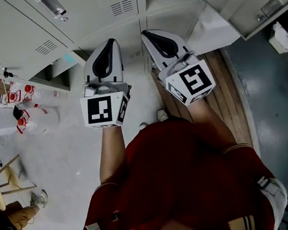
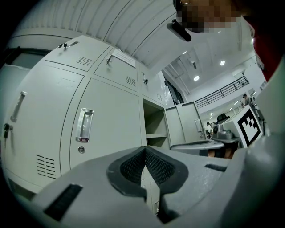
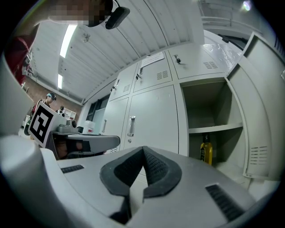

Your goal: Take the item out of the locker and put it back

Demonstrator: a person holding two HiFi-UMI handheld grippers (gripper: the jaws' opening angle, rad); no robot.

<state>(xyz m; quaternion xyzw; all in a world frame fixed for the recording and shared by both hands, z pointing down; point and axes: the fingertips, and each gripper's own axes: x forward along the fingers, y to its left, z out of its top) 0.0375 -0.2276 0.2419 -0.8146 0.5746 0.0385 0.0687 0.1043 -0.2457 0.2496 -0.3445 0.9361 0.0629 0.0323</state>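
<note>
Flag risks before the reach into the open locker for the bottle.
1. The right tongs and left tongs are both shut and empty. Reaching in like that would likely knock the yellow bottle over rather than grip it.
2. The bottle stands under the shelf, so lifting it straight up may hit the shelf.
3. The open locker door hangs at the right and could get clipped.

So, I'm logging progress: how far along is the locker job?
Done: the locker door stands open. In hand: nothing; the left gripper and right gripper are both shut, empty. Left: the bottle stands inside under the shelf; whether it is untouched or already returned doesn't show.
</note>
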